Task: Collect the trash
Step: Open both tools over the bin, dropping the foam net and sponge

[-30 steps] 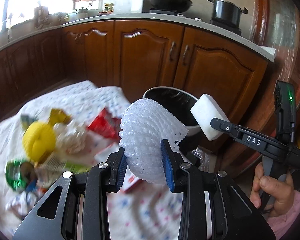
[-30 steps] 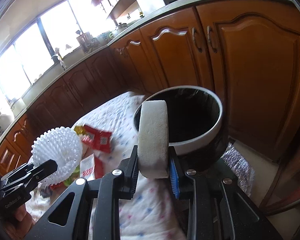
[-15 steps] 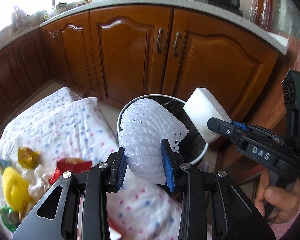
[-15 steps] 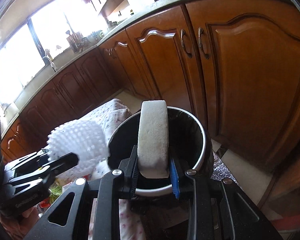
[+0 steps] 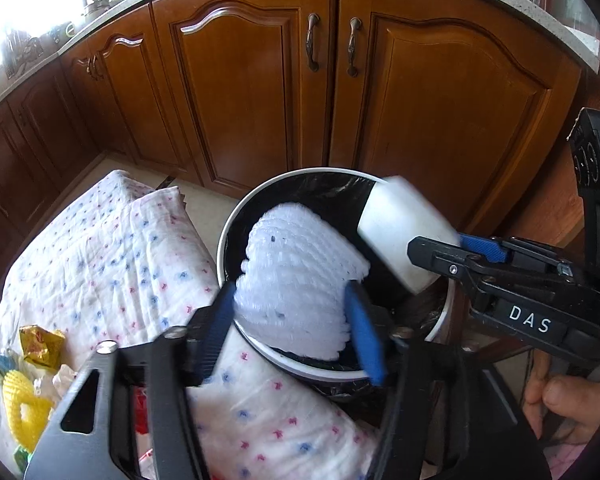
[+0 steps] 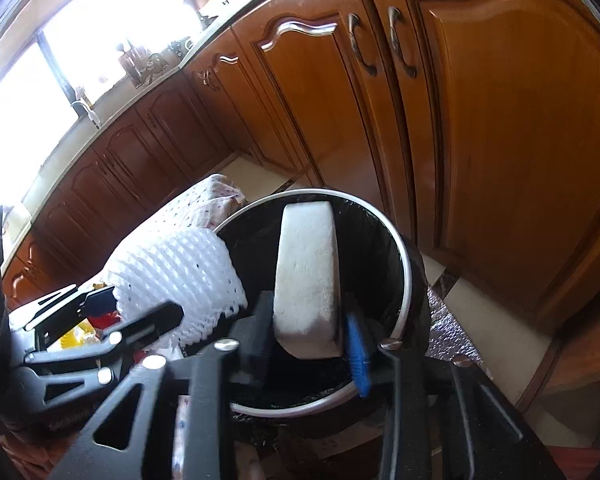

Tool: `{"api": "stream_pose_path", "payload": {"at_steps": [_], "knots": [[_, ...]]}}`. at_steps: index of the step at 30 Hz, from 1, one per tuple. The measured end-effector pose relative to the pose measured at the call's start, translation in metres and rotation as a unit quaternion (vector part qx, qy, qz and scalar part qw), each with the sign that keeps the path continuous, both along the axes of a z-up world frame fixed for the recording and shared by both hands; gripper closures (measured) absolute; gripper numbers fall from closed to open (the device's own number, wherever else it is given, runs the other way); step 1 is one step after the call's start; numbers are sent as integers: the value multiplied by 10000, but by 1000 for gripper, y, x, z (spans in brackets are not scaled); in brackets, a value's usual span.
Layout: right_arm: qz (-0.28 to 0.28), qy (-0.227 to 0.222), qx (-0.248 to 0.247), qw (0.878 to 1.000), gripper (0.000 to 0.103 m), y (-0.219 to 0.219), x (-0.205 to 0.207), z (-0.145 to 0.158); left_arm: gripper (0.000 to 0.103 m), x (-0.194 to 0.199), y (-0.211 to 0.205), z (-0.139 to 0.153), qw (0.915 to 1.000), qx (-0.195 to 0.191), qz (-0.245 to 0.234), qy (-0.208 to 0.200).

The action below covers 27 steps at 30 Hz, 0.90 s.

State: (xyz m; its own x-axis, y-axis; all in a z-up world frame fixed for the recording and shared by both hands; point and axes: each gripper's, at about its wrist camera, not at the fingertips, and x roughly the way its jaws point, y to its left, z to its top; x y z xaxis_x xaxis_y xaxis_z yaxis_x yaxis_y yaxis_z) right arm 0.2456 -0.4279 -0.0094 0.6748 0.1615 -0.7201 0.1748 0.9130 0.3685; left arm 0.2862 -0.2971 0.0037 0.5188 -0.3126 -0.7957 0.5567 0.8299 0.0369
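At the far left, a yellow foam net ring (image 5: pixel 20 392) and a gold crinkled wrapper (image 5: pixel 40 342) lie on the white quilted cloth with red and blue dots (image 5: pixel 112 256). To their right, the left gripper (image 5: pixel 292 312) has its blue-padded jaws spread wide; the white foam mesh fruit sleeve (image 5: pixel 296 284) sits loosely between them, over the near rim of the round black-lined trash bin with a white rim (image 5: pixel 236 216). Further right, the right gripper (image 6: pixel 308 340) has also released, its jaws apart around the white rectangular foam block (image 6: pixel 306 272), which stands upright over the bin's mouth. A hand (image 5: pixel 572 404) holds that gripper's handle. Brown wooden cabinet doors (image 5: pixel 440 92) stand beyond.
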Motion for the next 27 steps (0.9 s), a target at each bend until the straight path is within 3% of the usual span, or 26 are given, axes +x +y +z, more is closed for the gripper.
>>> {"api": "stream_pose_path", "payload": {"at_steps": [1,3,9,14,27], "knots": [[-24,3,34,10000,49,-1,2,0,35,0,0,0,10000,-11,22,25],[-73,-49,122,9999,41,-4,0,1,28,0,3,1,9999,-99,48,47],[-216,-290,247,9990,40,-6,-22,9,28,-12,27,7,9989,-405,196,115],[-350,-538,332,9974,27,1,-43,13,28,-38,55,16,9973,-618,400,-90],[6,-858,409,9955,17,77,-91,4,28,-97,153,22,9855,-1145,1201,-345]]}}
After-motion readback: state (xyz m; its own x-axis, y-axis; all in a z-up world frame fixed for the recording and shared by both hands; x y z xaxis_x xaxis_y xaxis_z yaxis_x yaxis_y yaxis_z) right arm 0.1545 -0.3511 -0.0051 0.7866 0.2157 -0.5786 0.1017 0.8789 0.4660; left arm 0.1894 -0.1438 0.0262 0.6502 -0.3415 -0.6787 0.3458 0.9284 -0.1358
